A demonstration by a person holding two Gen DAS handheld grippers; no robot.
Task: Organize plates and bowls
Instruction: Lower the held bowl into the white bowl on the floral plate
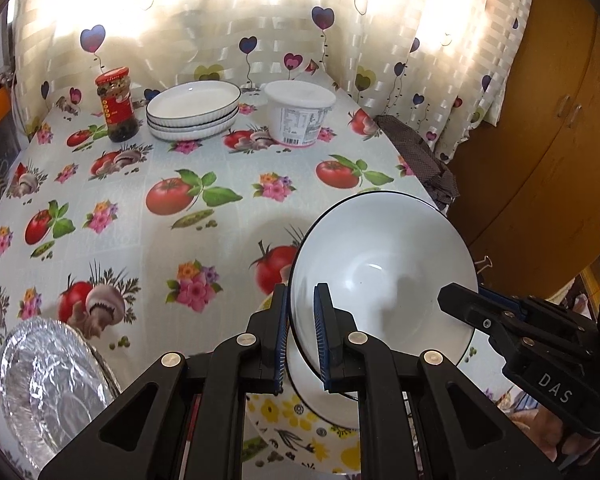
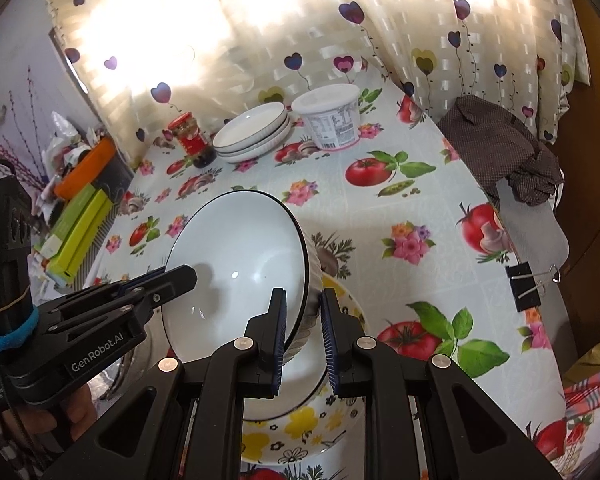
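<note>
Left tongs [image 1: 302, 332] clamped on the near-left rim of a white bowl [image 1: 384, 272] with a thin dark edge. Right tongs [image 2: 304, 336] clamped on the opposite rim of the same bowl, pads either side of its ribbed wall. Bowl tilted, mouth turned toward the left tongs, carried between both tongs above the tabletop [image 1: 140, 216].

Directly beneath the tongs: a second white bowl sits in a yellow-flowered bowl [image 2: 300, 428]. Left of the left tongs, at the near edge: a foil-lined dish [image 1: 48, 376].

Far beyond the tongs, along the curtain [image 1: 220, 12]: a stack of white plates [image 1: 194, 110], a red-lidded jar [image 1: 116, 104] to its left, a white lidded tub [image 1: 300, 114] to its right. Right of the right tongs, on the tabletop edge: a brown dotted cloth [image 2: 500, 148] and a black binder clip [image 2: 522, 286].
</note>
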